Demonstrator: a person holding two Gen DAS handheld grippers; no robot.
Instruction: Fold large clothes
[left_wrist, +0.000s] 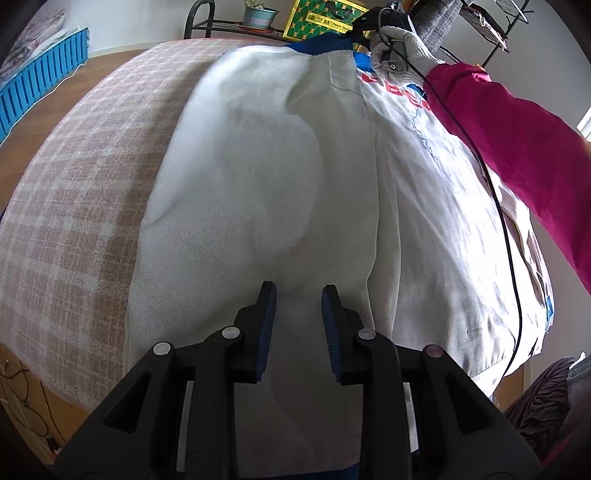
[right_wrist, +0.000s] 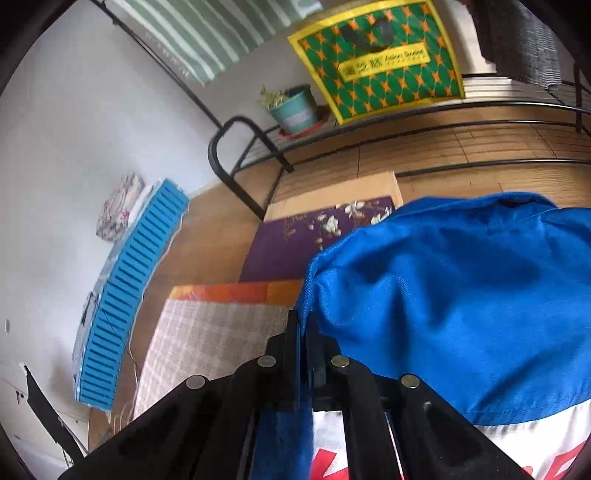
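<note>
A large white jacket (left_wrist: 258, 166) with red lettering (left_wrist: 391, 90) and a blue collar part (right_wrist: 443, 295) lies spread over a table under a pink checked cloth (left_wrist: 74, 203). My left gripper (left_wrist: 298, 295) sits at the near hem. Its jaws stand slightly apart with white fabric gathered between the pads. At the far end my right gripper (right_wrist: 303, 325) is shut on the edge of the blue fabric and holds it above the table. In the left wrist view a gloved hand (left_wrist: 402, 51) with a magenta sleeve (left_wrist: 517, 140) carries that gripper.
A black cable (left_wrist: 506, 240) runs along the sleeve over the jacket. Beyond the table stand a black metal rack (right_wrist: 236, 147), a potted plant (right_wrist: 295, 110) and a yellow-green bag (right_wrist: 376, 62). A blue slatted crate (right_wrist: 129, 277) and a purple floral mat (right_wrist: 295, 240) lie on the floor.
</note>
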